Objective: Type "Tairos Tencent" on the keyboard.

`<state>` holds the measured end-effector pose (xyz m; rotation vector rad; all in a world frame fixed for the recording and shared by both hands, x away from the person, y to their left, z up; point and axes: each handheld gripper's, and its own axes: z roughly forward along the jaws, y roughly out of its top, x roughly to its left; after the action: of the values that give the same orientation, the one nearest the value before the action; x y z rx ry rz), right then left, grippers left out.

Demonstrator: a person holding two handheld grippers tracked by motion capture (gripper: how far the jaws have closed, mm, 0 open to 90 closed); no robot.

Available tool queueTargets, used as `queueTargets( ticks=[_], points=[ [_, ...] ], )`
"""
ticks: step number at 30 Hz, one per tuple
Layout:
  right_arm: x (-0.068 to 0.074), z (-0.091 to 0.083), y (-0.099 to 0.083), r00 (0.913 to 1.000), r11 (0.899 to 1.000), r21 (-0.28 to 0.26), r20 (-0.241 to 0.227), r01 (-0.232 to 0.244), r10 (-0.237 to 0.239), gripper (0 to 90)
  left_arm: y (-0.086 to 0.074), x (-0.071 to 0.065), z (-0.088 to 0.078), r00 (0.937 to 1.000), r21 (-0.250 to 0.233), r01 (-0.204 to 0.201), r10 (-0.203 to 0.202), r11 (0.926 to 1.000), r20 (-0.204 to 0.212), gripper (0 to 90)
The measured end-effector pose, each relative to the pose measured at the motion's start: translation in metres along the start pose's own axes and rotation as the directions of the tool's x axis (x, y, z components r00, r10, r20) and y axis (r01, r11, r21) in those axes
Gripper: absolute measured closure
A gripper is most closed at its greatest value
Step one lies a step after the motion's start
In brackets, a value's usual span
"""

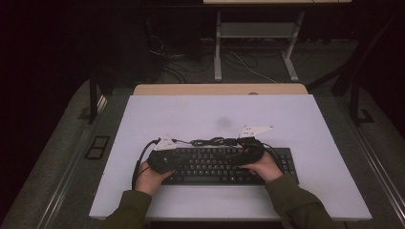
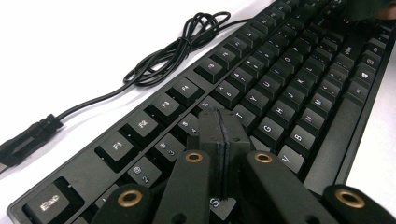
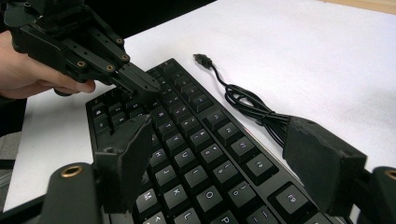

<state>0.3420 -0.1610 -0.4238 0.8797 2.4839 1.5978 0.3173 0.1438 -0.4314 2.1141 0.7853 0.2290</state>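
A black keyboard (image 1: 215, 167) lies on the white table top (image 1: 215, 114), near the front edge. Its black cable (image 1: 210, 141) is coiled just behind it, and the USB plug (image 2: 28, 140) lies loose on the table. My left gripper (image 1: 177, 161) is over the keyboard's left part. Its jaws are shut flat together with nothing between them, and the tip (image 2: 223, 126) is low over the number and letter keys (image 2: 280, 93). Whether it touches a key I cannot tell. My right gripper (image 3: 224, 154) hovers over the keyboard's right half, open wide, with keys (image 3: 196, 154) below the gap.
A wooden strip (image 1: 219, 89) borders the table's far edge. Beyond it, on a dark floor with loose cables, stands a grey desk frame (image 1: 258, 43). The person's hands and green sleeves (image 1: 296, 202) come in at the front edge. White table surface stretches behind and beside the keyboard.
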Motion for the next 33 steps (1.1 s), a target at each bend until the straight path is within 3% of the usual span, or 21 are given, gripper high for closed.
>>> queueTargets(
  ticks=[21,33],
  points=[
    [0.0021,0.0001,0.0011,1.0,1.0,-0.003,0.005,0.004,-0.004,23.5,-0.0028,0.0004,0.0048,1.0,0.039,-0.006,0.006,0.9992,-0.001,89.1],
    [0.0038,-0.0003,0.0021,1.0,1.0,-0.009,-0.003,0.006,-0.006,23.5,-0.0008,0.0005,0.0016,0.9999,0.009,0.008,-0.008,0.9999,0.006,88.9]
  ],
)
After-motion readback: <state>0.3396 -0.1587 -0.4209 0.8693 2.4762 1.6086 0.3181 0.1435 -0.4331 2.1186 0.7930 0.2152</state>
